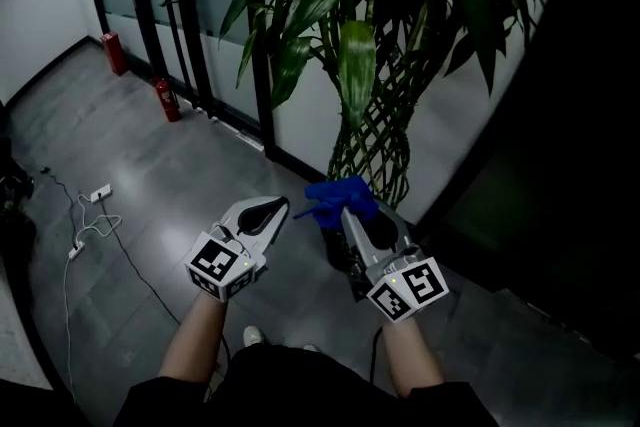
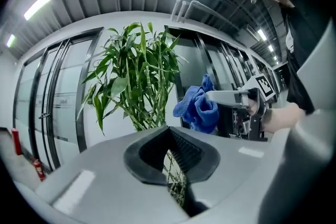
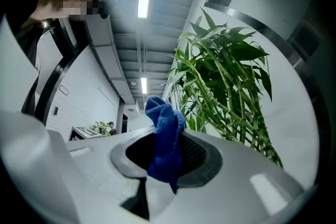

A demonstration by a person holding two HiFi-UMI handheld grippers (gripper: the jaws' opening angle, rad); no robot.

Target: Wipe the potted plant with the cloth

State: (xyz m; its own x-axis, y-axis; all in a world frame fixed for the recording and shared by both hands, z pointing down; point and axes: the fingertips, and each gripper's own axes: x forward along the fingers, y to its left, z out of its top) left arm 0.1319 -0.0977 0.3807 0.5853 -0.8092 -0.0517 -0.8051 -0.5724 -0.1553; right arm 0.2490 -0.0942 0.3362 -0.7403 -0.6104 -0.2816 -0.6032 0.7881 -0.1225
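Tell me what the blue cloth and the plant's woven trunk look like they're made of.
The cloth: likely microfibre or terry, matte; its surface looks fuzzy and it bunches softly. The woven trunk: live green stems, smooth and slightly glossy, crossed into an open lattice; possibly lucky bamboo, though that's uncertain.

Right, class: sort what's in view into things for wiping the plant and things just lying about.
For the job: blue cloth, right hand-held gripper gripping it, potted plant.
Lying about: red fire extinguishers, white power strip with cable.
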